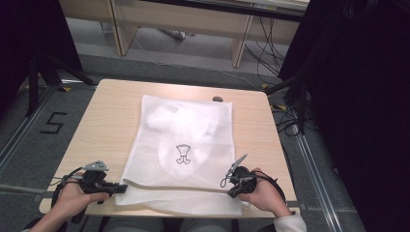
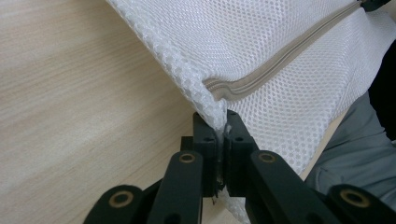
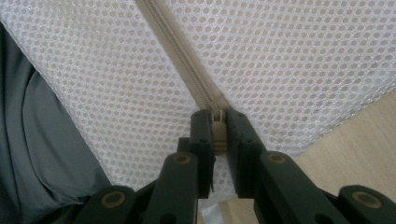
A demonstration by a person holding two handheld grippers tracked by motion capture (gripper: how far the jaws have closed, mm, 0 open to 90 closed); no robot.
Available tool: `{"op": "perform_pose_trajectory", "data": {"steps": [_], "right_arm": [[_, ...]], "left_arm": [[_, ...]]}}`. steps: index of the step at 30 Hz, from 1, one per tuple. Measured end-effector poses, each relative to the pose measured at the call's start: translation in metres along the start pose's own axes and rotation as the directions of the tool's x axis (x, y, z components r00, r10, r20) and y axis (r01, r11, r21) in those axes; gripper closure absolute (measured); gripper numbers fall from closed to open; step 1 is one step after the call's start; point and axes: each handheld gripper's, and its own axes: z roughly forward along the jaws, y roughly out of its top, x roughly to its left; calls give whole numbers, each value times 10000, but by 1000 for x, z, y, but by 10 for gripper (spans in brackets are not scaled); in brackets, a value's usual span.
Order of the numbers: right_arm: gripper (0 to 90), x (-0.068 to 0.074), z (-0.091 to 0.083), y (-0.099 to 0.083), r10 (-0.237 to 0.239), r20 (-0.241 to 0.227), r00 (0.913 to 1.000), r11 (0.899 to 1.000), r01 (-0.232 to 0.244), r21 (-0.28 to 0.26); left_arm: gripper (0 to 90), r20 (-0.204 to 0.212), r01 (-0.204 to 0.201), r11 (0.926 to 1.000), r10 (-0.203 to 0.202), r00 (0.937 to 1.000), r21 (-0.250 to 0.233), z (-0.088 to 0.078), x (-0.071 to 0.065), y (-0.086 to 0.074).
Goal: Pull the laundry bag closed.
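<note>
A white mesh laundry bag (image 1: 186, 140) with white clothing inside lies flat on the wooden table (image 1: 106, 116). A beige zipper (image 2: 285, 60) runs across its near end. My left gripper (image 1: 123, 188) pinches the bag's left corner (image 2: 212, 112) by the zipper's end, jaws shut on the mesh. My right gripper (image 1: 231, 186) is at the zipper's right end; its jaws are shut on the beige zipper pull (image 3: 218, 133). The zipper (image 3: 184, 65) runs away from those jaws across the mesh.
A small dark object (image 1: 217, 99) lies at the bag's far right corner. The bag's near edge hangs over the table's front edge above the person's grey trousers (image 2: 355, 154). Bare table lies left and right of the bag. Cables and stands (image 1: 290, 92) are on the floor beyond.
</note>
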Motion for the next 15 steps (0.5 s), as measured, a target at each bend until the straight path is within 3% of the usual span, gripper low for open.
{"op": "perform_pose_trajectory", "data": {"steps": [4, 5, 7, 9, 10, 11, 13, 14, 15], "right_arm": [[779, 1, -1, -2, 64, -194, 9998, 9993, -71, -370], [753, 1, -1, -2, 50, -252, 9997, 9987, -63, -509], [691, 1, -2, -4, 262, -315, 9992, 9954, -289, -916], [625, -1, -4, -6, 470, -237, 9986, 9903, -497, -1295], [603, -2, -5, -8, 716, -199, 9972, 9815, -740, -1767], [588, -4, -6, -9, 657, -227, 9976, 9764, -690, -2045], [560, -7, -10, -11, 1160, -168, 9931, 9578, -1164, -2627], [539, -8, -11, -12, 1476, -139, 9890, 9467, -1453, -2875], [521, -6, -13, -12, 2049, -290, 9784, 9346, -2044, -2910]], "left_arm": [[797, -125, -227, 9997, 228, 9997, 80, 0, -1, 0], [761, -241, -246, 9996, 243, 9994, -114, 1, -2, -1], [632, -410, -464, 9988, 458, 9981, -140, -2, -2, -1], [526, -693, -759, 9952, 716, 9950, -613, -6, -2, -2], [477, -741, -911, 9941, 867, 9935, -586, -8, -1, -2], [451, -864, -955, 9927, 890, 9923, -738, -10, -1, -3], [407, -1182, -1121, 9891, 1005, 9879, -959, -12, 1, -3], [388, -1187, -1156, 9895, 1050, 9874, -863, -13, 2, -2], [375, -1221, -1218, 9880, 1099, 9864, -946, -12, 2, -1]]}}
